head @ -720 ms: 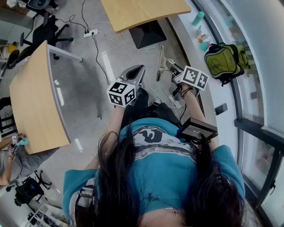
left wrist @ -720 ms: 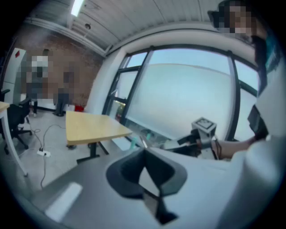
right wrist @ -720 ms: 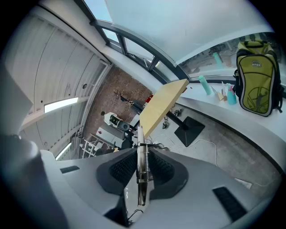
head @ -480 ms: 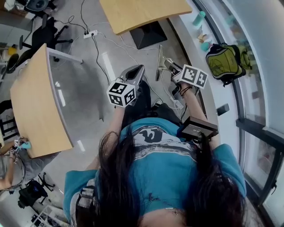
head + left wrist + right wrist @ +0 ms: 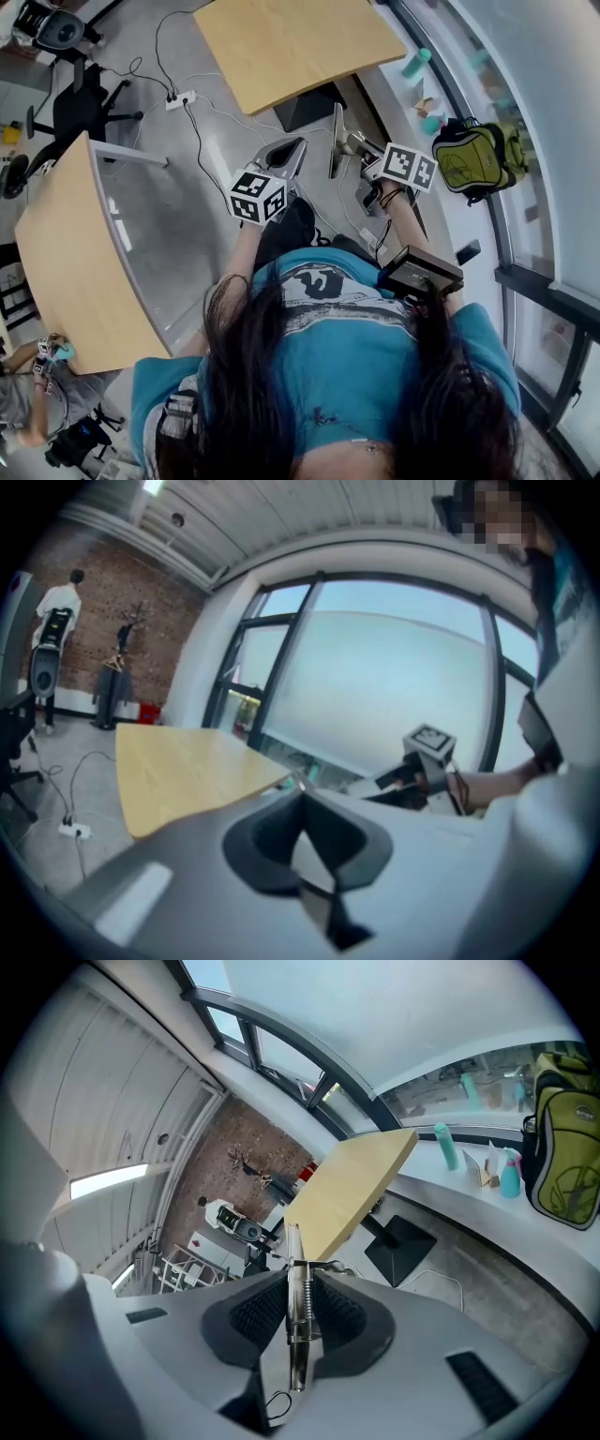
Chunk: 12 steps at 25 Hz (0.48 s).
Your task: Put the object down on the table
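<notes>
Both grippers are held out ahead of the person, over the floor. The right gripper (image 5: 298,1279) is clamped on a thin metal tool (image 5: 296,1335) with a small spring. Seen edge-on there, the tool's shape is hard to make out, and its lower end is lost behind the gripper body. From the head view it rises as a flat strip (image 5: 335,141), near the wooden table (image 5: 300,42) but not on it. The left gripper (image 5: 300,797) has its jaws together on nothing. Long hair (image 5: 244,375) hides much of the arms.
</notes>
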### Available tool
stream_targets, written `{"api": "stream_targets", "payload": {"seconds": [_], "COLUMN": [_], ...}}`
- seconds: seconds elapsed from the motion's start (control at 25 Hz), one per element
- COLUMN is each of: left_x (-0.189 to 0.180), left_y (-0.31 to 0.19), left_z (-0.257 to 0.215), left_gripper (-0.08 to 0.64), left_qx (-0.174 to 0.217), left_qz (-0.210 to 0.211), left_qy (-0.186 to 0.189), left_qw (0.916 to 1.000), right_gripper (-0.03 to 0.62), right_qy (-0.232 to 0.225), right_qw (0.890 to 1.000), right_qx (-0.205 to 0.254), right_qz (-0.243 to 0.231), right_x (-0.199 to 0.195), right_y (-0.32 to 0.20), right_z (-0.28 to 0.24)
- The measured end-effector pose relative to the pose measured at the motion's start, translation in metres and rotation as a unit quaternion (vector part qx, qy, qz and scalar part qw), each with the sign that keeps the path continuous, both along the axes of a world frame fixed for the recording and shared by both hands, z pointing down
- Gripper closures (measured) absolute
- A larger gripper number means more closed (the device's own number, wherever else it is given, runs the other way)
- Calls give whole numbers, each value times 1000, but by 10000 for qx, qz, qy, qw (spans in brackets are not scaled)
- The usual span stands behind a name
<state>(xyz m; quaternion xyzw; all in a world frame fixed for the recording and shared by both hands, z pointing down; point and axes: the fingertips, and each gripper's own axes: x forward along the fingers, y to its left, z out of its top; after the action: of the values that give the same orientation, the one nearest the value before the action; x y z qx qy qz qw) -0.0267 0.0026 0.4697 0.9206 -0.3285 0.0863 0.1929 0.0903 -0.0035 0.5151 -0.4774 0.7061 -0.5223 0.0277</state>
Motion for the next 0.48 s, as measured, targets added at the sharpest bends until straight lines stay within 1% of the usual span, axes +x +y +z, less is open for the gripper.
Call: {"api": "stream_targets", "payload": {"seconds": [0.28, 0.48], "left_x": [-35, -56], "left_y": [-90, -133], "left_z": [-4, 1], "left_gripper": [558, 558], "left_qx": [-69, -76], "left_qz": [141, 279], "left_qy": [96, 128], "left_qw": [9998, 9995], "right_gripper": [506, 506], "right_qy": [-34, -107], "right_qw": [9998, 9992], "right_qx": [-52, -49], "right_qz": [210, 392], "right_x": [-33, -55], "right_y": [-86, -130], "right_z": [-7, -6]}}
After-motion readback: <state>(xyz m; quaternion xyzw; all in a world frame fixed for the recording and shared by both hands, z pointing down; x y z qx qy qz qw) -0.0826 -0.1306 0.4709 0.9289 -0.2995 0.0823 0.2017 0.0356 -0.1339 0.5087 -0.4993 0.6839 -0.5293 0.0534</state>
